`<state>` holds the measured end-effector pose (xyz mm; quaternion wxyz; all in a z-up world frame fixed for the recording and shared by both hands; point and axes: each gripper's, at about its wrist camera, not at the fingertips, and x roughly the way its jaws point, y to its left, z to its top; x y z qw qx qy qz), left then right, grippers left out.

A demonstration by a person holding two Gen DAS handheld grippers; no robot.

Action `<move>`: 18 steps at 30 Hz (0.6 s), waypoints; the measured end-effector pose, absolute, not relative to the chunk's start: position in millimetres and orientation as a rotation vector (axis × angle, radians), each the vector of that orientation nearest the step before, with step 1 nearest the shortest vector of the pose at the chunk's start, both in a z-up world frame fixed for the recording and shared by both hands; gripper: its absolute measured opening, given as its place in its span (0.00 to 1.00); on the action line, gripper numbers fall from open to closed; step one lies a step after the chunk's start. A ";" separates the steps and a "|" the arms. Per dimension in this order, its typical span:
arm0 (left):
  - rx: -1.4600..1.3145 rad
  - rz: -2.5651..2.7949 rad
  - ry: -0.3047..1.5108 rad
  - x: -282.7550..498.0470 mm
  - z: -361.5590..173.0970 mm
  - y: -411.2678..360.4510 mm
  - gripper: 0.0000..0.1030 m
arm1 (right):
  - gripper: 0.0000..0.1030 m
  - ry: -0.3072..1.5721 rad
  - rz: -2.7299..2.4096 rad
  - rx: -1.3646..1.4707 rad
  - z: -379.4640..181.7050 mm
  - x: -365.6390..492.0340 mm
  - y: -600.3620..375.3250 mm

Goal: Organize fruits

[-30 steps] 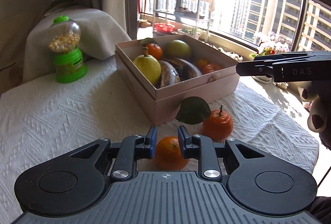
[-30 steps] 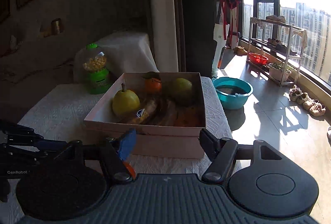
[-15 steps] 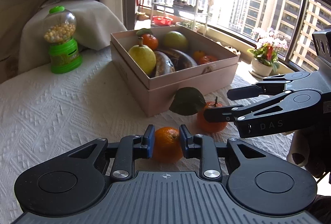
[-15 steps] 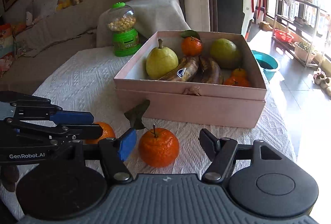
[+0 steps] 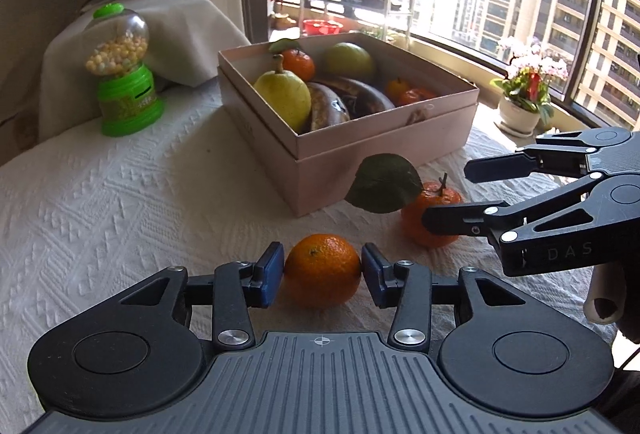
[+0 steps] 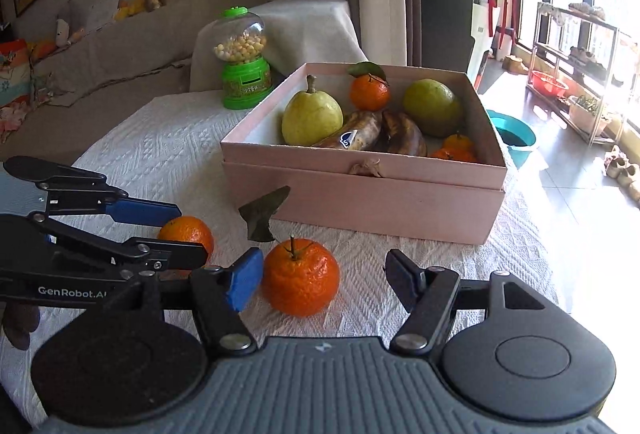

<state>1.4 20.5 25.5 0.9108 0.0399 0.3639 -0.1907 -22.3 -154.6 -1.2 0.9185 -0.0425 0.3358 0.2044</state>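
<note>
Currently, left gripper (image 5: 322,272): low over the desk, level, blue pads against both flanks of the plain mandarin (image 5: 322,270), clamped on it; fruit sits on the cloth.
Right gripper (image 6: 323,274): low and level, jaws wide apart around the leafed mandarin (image 6: 301,276); left pad just beside the peel, right finger well clear.
Leafed mandarin: on the cloth, near the box front, stem up, leaf tilted toward the box.
Box (image 6: 360,193): pink, open, holding a pear (image 6: 311,118), bananas (image 6: 380,133), a green fruit (image 6: 432,106) and small mandarins.
Left view only: flowerpot (image 5: 520,109) on the sill, tower blocks through the window.
Right view only: couch with clutter, framed pictures, teal basin (image 6: 514,131) on the floor.
Surface: white textured cloth (image 5: 100,201) over the desk; green candy dispenser (image 5: 124,73) stands behind the box.
</note>
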 end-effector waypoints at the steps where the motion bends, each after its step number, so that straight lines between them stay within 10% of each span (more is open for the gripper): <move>1: 0.041 -0.403 0.768 4.8 22.7 24.5 0.48 | 0.66 0.696 0.425 -0.086 -2.1 -20.7 -152.6; 18: 0.031 -0.410 0.729 -9.2 31.6 20.2 0.47 | 0.42 0.570 0.466 -0.123 19.2 -46.1 -156.4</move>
